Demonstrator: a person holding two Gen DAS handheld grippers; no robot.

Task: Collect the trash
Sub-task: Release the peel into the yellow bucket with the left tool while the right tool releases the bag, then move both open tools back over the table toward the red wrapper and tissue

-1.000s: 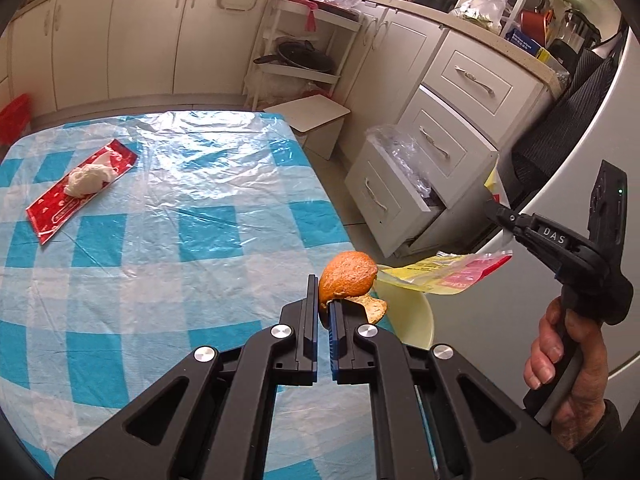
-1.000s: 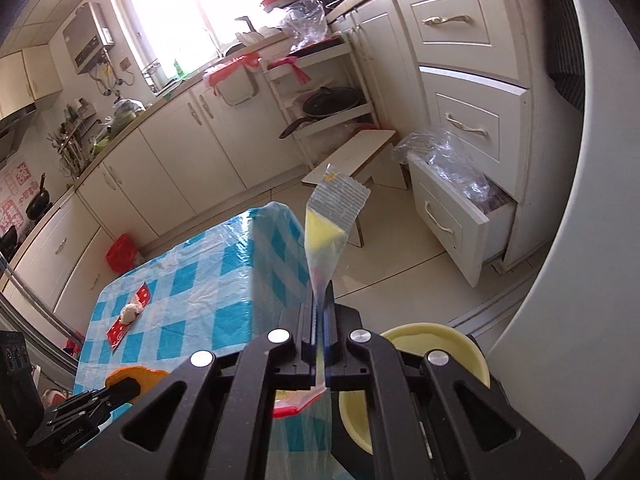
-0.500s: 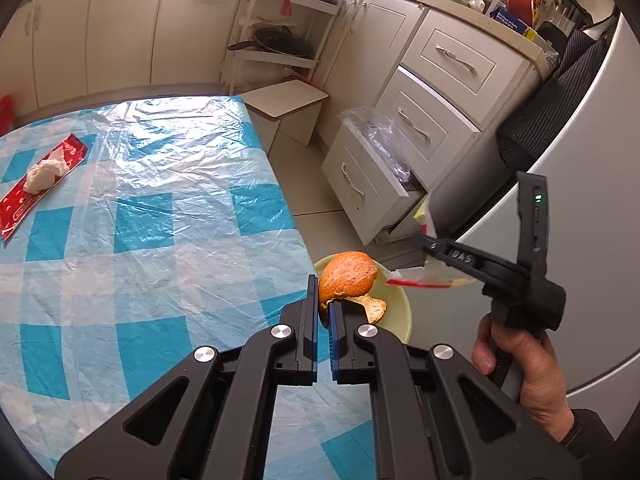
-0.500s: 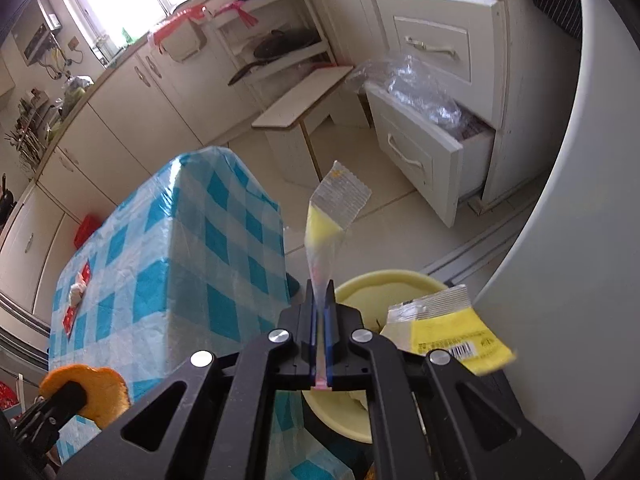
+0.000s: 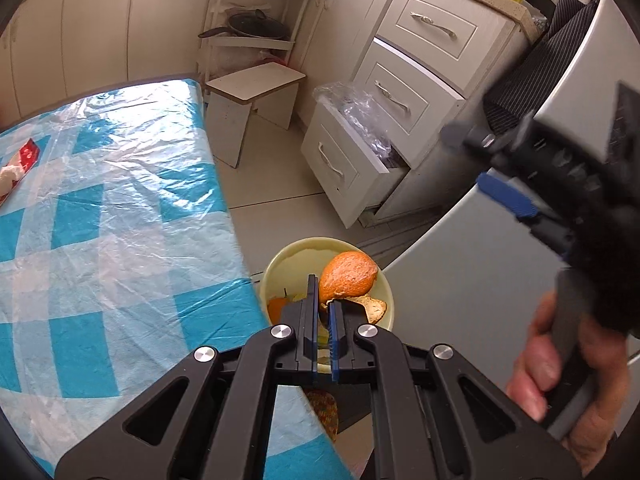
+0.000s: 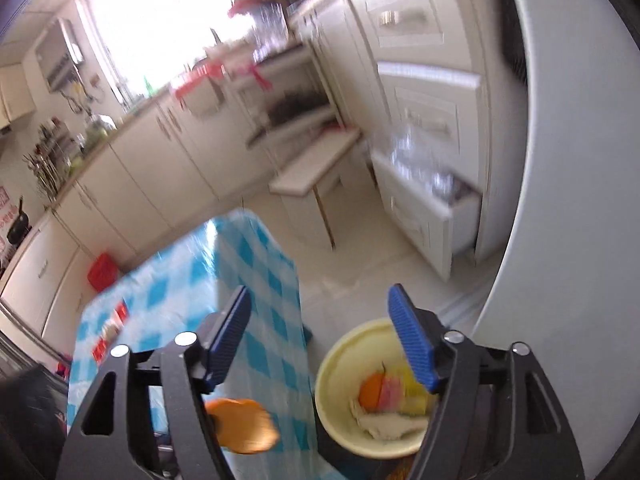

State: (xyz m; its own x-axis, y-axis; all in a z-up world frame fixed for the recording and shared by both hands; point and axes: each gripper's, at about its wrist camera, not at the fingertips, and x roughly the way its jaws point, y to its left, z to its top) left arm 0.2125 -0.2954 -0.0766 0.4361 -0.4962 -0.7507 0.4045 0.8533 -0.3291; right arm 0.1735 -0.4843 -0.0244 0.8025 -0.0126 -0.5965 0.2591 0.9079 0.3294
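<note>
**Peel held over the bin, right fingers spread wide**

You are standing in a cream-cabinet kitchen, at the corner of a table [image 5: 120,208] covered in blue-and-white check under clear plastic. Take the yellow bin [image 5: 280,264] on the floor as your landmark: it sits just off that table corner, with the open bottom drawer [image 5: 352,160] of the cabinet beyond it and a small white stool [image 5: 256,92] further back.

Your left gripper [image 5: 324,312] is closed down on an orange peel [image 5: 348,276], pinching its lower edge; the peel hangs directly above the bin's opening. Your right gripper [image 6: 320,332] stands wide open with nothing between its blue pads [image 6: 412,344], and it sits above the bin, to the side away from the table. Inside the bin you can see another bit of orange peel [image 6: 372,396], a yellow and pink wrapper [image 6: 400,392] and something pale.

Far from the bin, near the table's opposite edge, a red wrapper [image 5: 24,160] lies with a white lump on it. Its print is too small to read.
</note>
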